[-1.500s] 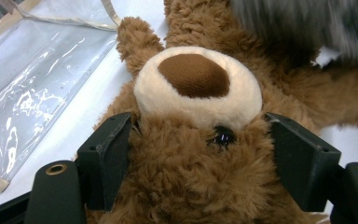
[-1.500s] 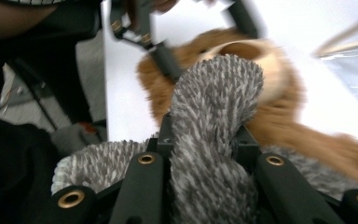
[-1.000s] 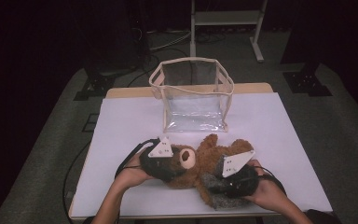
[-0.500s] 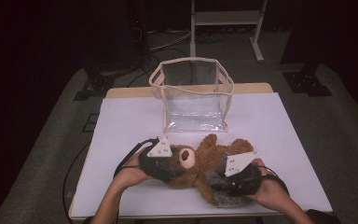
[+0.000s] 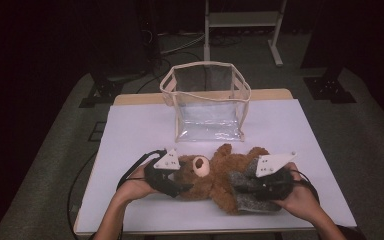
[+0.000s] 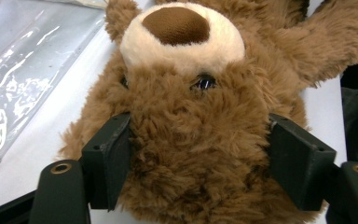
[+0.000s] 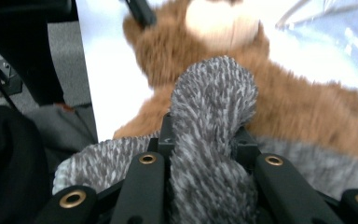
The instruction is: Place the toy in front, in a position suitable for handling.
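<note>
We had left gripper (image 6: 200,177) just closing, clamped on teddy bear (image 5: 220,175) head; right gripper (image 7: 205,140) clamped on its grey trousers (image 7: 209,154); bear not yet in clear bag (image 5: 207,107)

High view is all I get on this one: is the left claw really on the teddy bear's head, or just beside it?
Observer: On it. The left claw has the head of the teddy bear between its jaws, just behind the eyes. The jaws have just been closing, and both pads press into the fur.
Operator: And the grey stuff at the right claw, what is it?
Observer: A grey fuzzy cloth. The right claw is shut on a bunched fold of it, which sticks up between the jaws in front of the bear's brown body.
</note>
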`<state>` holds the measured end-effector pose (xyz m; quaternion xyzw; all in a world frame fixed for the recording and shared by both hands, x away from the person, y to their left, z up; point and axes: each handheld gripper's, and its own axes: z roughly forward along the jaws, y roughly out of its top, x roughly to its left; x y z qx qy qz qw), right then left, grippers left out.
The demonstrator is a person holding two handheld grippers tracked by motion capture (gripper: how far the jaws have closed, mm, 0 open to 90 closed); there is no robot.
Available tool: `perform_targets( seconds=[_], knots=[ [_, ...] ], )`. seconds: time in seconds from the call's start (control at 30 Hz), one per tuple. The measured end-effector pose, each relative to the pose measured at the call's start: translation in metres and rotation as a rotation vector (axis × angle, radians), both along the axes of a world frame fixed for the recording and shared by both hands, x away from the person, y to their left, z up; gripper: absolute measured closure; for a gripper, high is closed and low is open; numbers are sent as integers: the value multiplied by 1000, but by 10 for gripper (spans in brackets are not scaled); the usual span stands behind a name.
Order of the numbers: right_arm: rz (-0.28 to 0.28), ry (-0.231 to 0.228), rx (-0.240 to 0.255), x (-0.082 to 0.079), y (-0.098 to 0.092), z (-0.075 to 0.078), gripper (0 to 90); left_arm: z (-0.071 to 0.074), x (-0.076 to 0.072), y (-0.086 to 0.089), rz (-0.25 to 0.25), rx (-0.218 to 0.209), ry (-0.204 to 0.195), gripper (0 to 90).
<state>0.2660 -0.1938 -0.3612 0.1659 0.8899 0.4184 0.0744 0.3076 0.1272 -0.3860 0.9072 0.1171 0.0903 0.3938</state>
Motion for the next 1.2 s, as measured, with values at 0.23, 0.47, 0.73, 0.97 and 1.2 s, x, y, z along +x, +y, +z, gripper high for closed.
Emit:
perform_targets(
  seconds=[0.23,0.47,0.73,0.97,1.2],
  knots=[
    [47,-42,-11,19,36,14,717,-2,-4,-8,-30,2,-4,279],
    [71,-46,-71,33,64,7,716,-2,-8,-18,-50,14,-21,277],
    [28,16,-50,36,35,-7,721,7,-7,-7,-62,-18,-30,275],
    [20,44,-13,36,26,-7,721,6,-3,4,-35,-46,-1,335],
    [10,57,-15,37,21,-5,720,-9,-4,-14,-62,-55,26,353]
  ],
)
